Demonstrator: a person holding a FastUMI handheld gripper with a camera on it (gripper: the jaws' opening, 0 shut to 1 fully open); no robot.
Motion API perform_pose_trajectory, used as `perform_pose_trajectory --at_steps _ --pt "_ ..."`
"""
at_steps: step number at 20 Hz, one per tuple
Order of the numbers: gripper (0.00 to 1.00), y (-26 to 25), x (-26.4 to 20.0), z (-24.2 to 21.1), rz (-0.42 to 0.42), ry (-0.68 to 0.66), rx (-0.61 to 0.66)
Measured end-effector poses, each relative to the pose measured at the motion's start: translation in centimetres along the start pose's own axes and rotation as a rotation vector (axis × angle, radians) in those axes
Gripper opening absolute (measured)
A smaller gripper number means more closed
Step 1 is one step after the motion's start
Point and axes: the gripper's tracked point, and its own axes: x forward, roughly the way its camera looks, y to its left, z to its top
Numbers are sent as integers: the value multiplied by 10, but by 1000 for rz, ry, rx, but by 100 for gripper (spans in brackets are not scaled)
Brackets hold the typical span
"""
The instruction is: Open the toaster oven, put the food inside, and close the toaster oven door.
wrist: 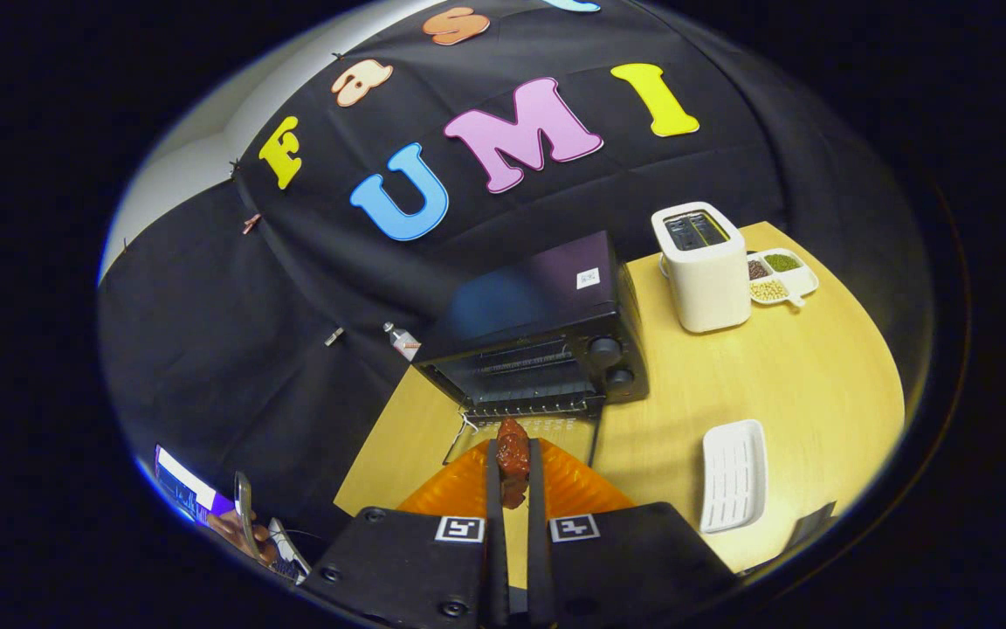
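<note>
Claw (513, 467) was closed on the food (513, 456), a small reddish-brown lump pinched between both fingers with its far end poking past the tips; just ahead stood the toaster oven (547, 336) on the worktop (782, 376), door (525, 432) dropped open and rack exposed. Judged light, irregular and likely glossy-slick, possibly soft, so a mid-body pinch with moderate squeeze seemed right. A white ridged tray (733, 474) lay to the claw's right, and a white toaster (704, 266) well beyond.
</note>
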Motion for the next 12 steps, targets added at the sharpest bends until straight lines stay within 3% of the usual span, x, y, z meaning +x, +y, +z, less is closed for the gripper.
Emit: perform_pose_trajectory --at_steps 12 --pt "13 13 101 -17 -75 -95 169"
